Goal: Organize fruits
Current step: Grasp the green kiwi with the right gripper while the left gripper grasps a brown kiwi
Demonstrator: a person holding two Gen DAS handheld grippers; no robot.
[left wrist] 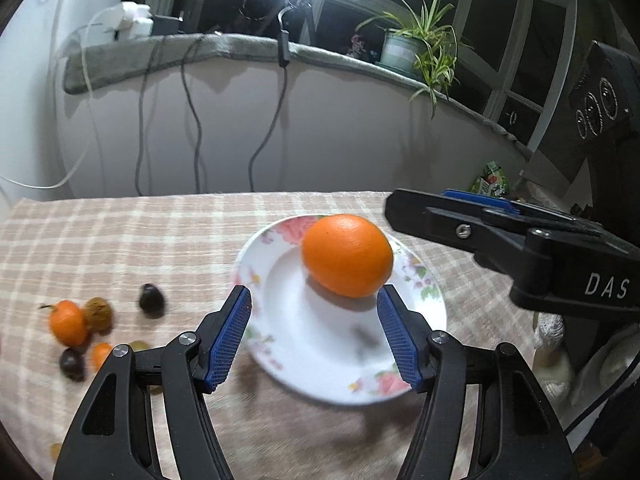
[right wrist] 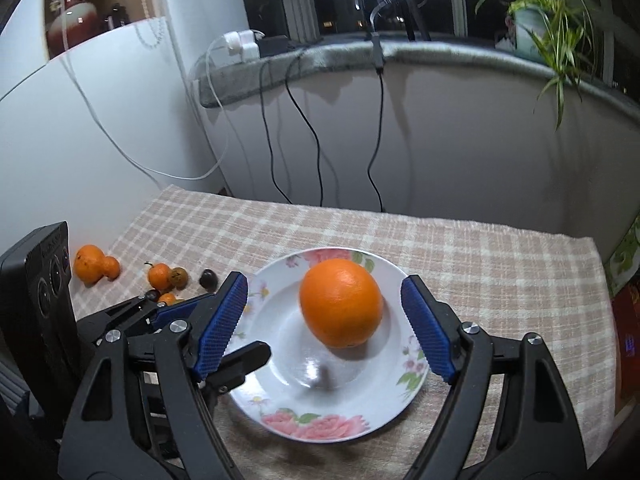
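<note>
A large orange lies on a white floral plate on the checked tablecloth. It also shows in the right wrist view on the plate. A small dark blurred thing lies on the plate near its front. My left gripper is open and empty, just in front of the orange. My right gripper is open and empty, with its jaws either side of the orange, above the plate. Small fruits lie left of the plate: a tangerine, a brown fruit and a dark fruit.
More small oranges lie at the table's far left. The right gripper's body reaches in from the right in the left wrist view. Cables hang from a windowsill behind the table. A potted plant stands on the sill.
</note>
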